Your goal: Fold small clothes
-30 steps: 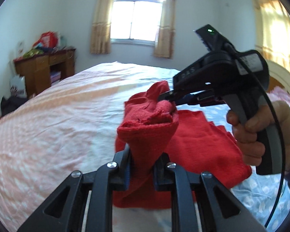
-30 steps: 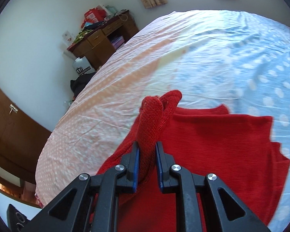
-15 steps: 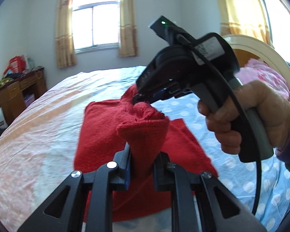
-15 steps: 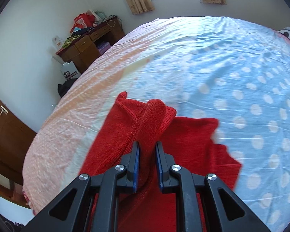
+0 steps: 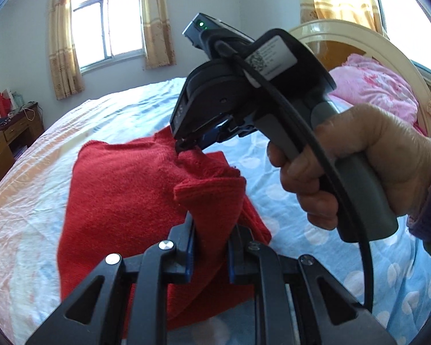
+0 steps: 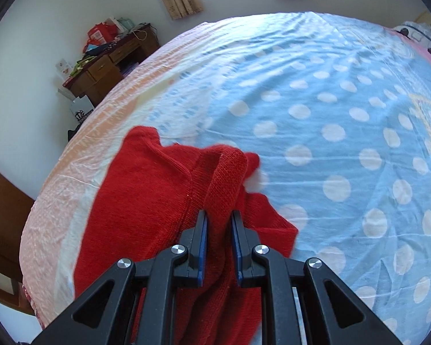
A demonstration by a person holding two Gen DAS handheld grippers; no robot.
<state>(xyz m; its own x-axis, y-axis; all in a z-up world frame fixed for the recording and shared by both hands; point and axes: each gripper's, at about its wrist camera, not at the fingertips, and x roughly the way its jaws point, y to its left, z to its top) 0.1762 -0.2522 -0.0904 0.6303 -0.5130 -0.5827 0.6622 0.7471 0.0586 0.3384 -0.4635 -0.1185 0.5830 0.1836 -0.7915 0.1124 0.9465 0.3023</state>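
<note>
Red knit garment (image 5: 129, 189) on dotted bedsheet (image 6: 330, 109)

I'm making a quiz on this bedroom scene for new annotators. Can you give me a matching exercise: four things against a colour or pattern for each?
Things:
1. knitted garment
2. bedsheet
3. desk
4. pillow

Colour or pattern:
A. pink
B. brown wood
C. red
D. blue with white dots

Pairs: 1-C, 2-D, 3-B, 4-A
</note>
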